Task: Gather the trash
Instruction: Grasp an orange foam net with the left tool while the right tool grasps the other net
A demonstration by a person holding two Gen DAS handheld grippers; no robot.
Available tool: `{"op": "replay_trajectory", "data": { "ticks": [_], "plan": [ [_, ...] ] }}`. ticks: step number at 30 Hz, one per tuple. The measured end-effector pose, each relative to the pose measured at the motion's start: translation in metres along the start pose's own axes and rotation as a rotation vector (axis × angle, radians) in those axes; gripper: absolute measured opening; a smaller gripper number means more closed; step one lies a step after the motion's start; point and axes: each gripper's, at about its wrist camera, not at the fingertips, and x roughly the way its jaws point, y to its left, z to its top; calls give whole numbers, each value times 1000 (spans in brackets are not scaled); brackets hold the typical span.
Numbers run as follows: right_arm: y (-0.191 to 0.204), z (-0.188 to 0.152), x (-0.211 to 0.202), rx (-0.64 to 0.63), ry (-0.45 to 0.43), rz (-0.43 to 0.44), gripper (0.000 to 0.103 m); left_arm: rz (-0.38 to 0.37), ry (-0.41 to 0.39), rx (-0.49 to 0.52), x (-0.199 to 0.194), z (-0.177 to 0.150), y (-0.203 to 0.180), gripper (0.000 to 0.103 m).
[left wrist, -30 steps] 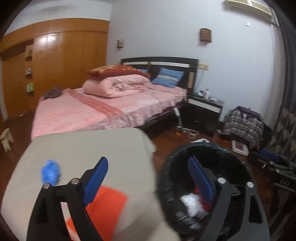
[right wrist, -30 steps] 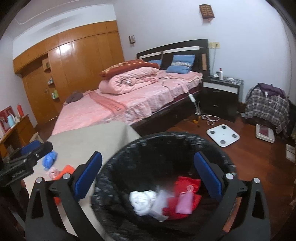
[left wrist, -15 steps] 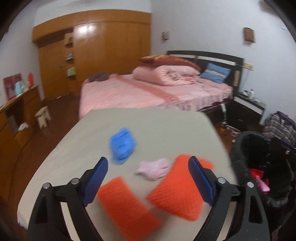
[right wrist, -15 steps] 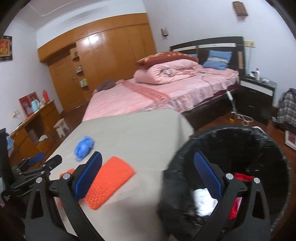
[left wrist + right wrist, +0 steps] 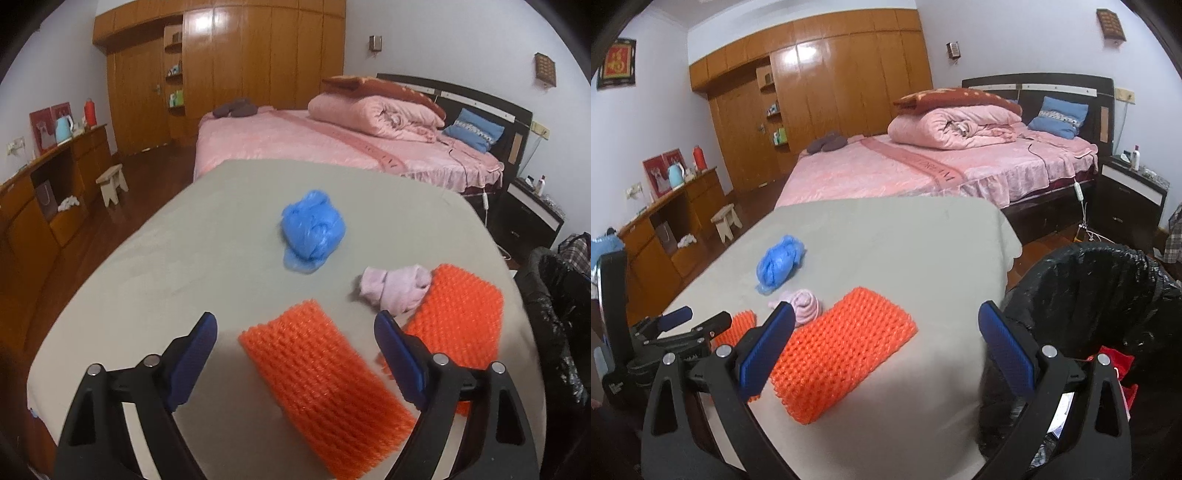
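Trash lies scattered on a grey-covered table [image 5: 177,258]: a crumpled blue plastic bag [image 5: 313,229] near the middle, a small wad of pale pink tissue [image 5: 393,288] to its right, and two orange foam nets. The nearer orange foam net [image 5: 325,384] lies between the wide-spread blue pads of the left gripper [image 5: 295,347], which clasps nothing — the jaws hang above it, not pressing. The second orange foam net [image 5: 461,314] sits to the right, its upper corner touching the tissue.

From the right wrist view, the right gripper [image 5: 886,336] also stands wide open and empty (its left pad over the near edge of that second net [image 5: 846,347]). Just off the table's right edge stands a bin lined with a black bag [image 5: 1108,288], red and white scraps showing inside.

Beyond the table is a bed [image 5: 295,144] with pink sheets, a rolled pink quilt [image 5: 373,114] and a blue pillow [image 5: 472,129]; a wooden wardrobe [image 5: 240,66] fills the far wall, a small stool [image 5: 112,182] stands on the dark wood floor, and a nightstand [image 5: 1130,199] is at the right.

A second ago both cameras looked down into the bin; both have since swung left — the table's trash now fills the left view, and the bin has slid to the right edge.
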Motion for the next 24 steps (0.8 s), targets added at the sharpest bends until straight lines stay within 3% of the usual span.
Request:
{"op": "replay_trajectory", "data": {
  "ticks": [8,18,21,24],
  "plan": [
    [4,-8,17,-12,37,5,97,3,72,-8,20,-8,2,80],
    [9,-11,32,-26,70,17,97,-50,138,-7,35,-15,1,69],
    [11,-14,34,-30,81,22,97,-87,139,1,35,-15,-2,54],
    [15,-14,39,-40,94,30,97,-160,137,19,34,-15,-7,27]
  ]
}}
